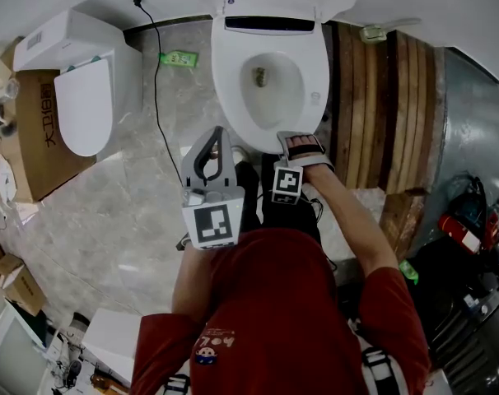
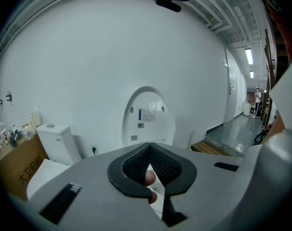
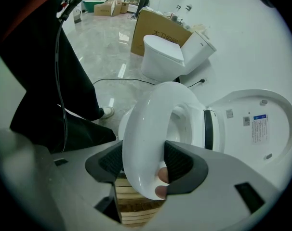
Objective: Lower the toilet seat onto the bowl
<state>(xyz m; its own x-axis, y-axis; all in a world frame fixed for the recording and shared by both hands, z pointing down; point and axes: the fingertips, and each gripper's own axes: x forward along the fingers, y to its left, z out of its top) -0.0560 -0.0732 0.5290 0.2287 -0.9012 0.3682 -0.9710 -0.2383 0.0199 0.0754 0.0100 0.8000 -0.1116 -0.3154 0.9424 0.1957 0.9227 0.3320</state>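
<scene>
Right gripper view has the right tongs (image 3: 145, 161) nearest, at the front of the bowl (image 1: 282, 97). Their pads stand apart with the front rim of the toilet seat (image 3: 141, 129) between them. A small gap shows at one pad, so I judge that they do not clamp it. The left tongs (image 1: 210, 151) hang just before the bowl, to its left, with tips together and nothing inside.

The seat lies low over the bowl; whether it already touches the rim, I cannot tell. Behind the bowl the lid (image 3: 261, 124) stands upright against the wall.

What could go wrong: with the pads loose, the smooth seat may slide out and fall the last part, striking the bowl hard. A pad under the rim could also be caught between seat and bowl.

The seat is an oval ring. Its long axis runs from the hinge at the lid toward the person, with the front end at the person's side.
</scene>
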